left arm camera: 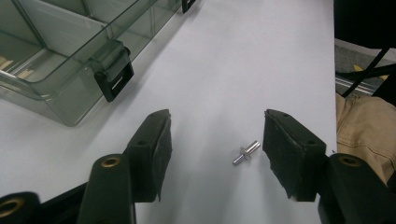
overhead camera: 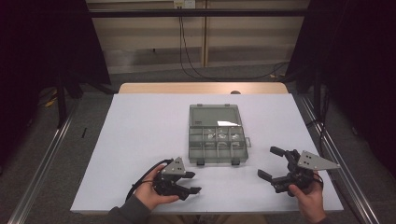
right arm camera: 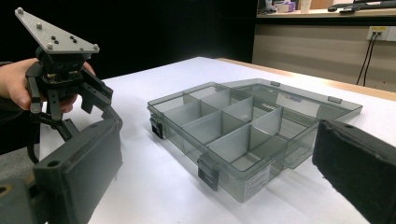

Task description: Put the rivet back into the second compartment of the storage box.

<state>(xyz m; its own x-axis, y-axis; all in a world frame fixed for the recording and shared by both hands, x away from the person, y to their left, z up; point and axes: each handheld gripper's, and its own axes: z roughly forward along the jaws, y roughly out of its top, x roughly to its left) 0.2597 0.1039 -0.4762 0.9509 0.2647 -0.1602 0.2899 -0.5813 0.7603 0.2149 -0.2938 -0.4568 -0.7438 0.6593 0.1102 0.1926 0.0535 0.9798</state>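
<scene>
The left gripper [left arm camera: 215, 140] is straddling a small metal stud [left arm camera: 246, 152] with jaws apart, not gripping, just beside the open compartment box [left arm camera: 70, 74]. Light, hard and likely slippery, it is best pinched across its shank.

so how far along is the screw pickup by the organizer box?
Done: the organizer box lies with its lid open on the table. In hand: the left hand-held gripper brackets a small metal screw, pads not touching it. Left: grip it and drop it in a compartment. The right hand-held gripper is open and holds nothing.
</scene>
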